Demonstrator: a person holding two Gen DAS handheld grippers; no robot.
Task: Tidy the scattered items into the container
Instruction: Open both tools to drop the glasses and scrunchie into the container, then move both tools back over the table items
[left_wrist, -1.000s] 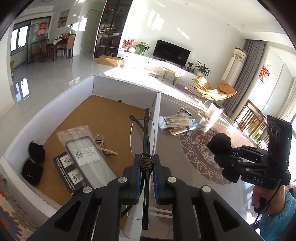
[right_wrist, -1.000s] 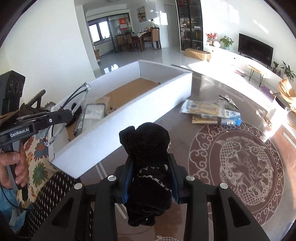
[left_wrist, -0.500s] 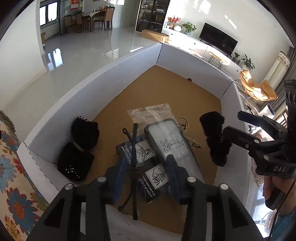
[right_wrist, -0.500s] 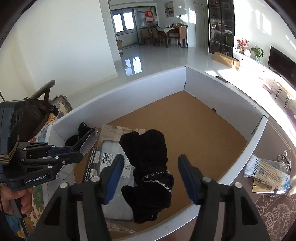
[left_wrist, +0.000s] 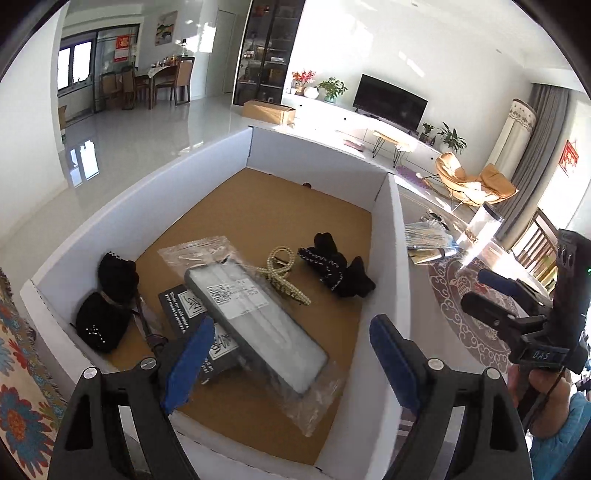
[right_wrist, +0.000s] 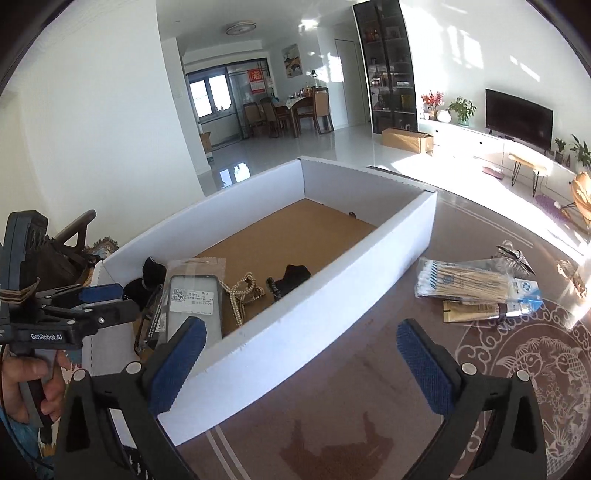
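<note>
Inside the white cardboard box with a brown floor (left_wrist: 317, 147), black fabric pouches (left_wrist: 107, 306) sit in the near left corner, beside a bagged grey phone case (left_wrist: 255, 317), a pearl bead string (left_wrist: 284, 277) and a black trimmed glove (left_wrist: 336, 269) near the right wall. The left gripper (left_wrist: 291, 354) hangs over the box's near edge, jaws wide and empty. The right gripper (right_wrist: 299, 365), equally wide and empty, hangs over the brown patterned tabletop (right_wrist: 369, 387), where a pack of cotton swabs (right_wrist: 465, 284) lies right of the box.

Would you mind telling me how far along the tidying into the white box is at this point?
Well along. In the white box lie a bagged phone case, a pearl string, a black glove and two black pouches. Nothing is in hand: the left gripper and right gripper are both open. Left on the table: a cotton swab pack and a few small packets.
</note>
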